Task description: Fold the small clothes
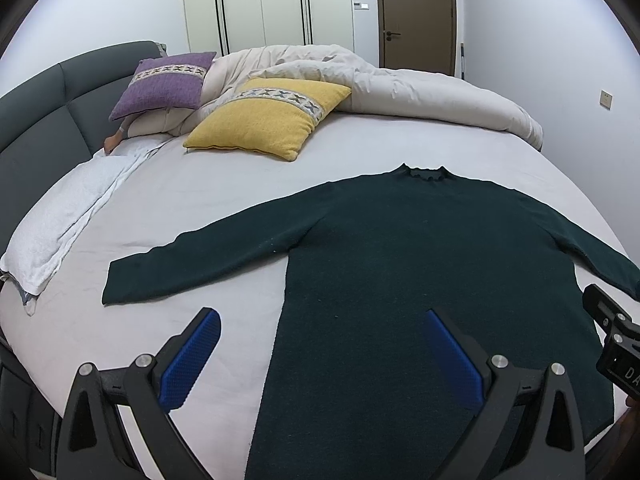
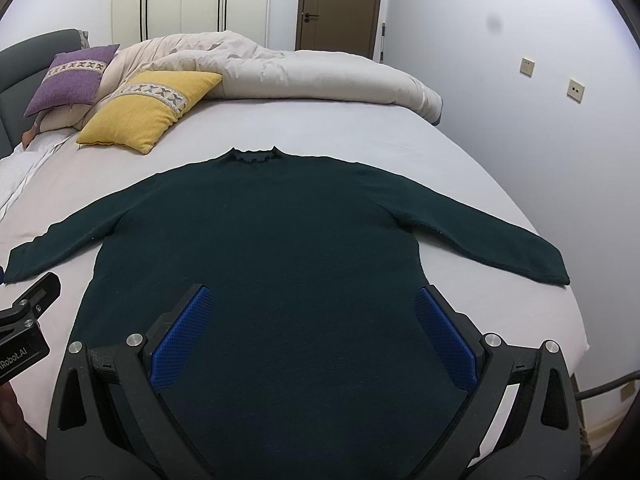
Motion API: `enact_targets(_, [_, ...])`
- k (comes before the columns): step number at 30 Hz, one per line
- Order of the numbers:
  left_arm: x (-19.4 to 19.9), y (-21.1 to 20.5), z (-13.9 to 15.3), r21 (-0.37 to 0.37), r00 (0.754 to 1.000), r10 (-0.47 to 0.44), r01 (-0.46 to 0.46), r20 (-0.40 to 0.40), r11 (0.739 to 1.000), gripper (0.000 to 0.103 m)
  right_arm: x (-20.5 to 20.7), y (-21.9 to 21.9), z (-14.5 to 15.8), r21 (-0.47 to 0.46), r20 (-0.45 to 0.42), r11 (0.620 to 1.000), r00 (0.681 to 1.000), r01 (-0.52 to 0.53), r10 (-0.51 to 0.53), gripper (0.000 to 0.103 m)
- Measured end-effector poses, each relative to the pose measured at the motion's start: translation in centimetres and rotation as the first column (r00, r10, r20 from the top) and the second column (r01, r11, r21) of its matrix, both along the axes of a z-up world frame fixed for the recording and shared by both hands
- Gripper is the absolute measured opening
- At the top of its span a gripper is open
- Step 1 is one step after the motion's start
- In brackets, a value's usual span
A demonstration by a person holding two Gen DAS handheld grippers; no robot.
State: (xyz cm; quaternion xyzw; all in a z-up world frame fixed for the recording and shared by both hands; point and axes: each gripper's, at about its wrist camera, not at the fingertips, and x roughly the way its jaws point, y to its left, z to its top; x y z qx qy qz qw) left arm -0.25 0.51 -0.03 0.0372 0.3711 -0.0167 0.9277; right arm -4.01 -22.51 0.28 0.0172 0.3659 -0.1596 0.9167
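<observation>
Lying flat on the bed [image 2: 400,128], sleeves spread toward 9 and 3 o'clock, the dark green sweater [image 2: 272,232] has its collar at 12. Above its hem, the right gripper [image 2: 312,320] gapes wide, holding nothing. The left gripper [image 1: 320,344], equally wide and empty, straddles the sweater's left edge.

A yellow pillow [image 1: 262,118] and a purple pillow [image 1: 164,84] lie near the grey headboard [image 1: 44,120]. A rumpled beige duvet [image 1: 400,92] is heaped behind them. White wardrobe [image 1: 264,4] and brown door [image 1: 418,16] stand beyond.
</observation>
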Motion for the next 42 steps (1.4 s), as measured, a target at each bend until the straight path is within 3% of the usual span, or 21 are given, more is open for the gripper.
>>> enact_targets(42, [0.57,-0.16,-0.66,-0.016,1.000,0.008,-0.008,-0.018,1.000,0.103,0.67,0.20,-0.98,0.011,-0.025,1.000,1.000,-0.006,0.007,0.103])
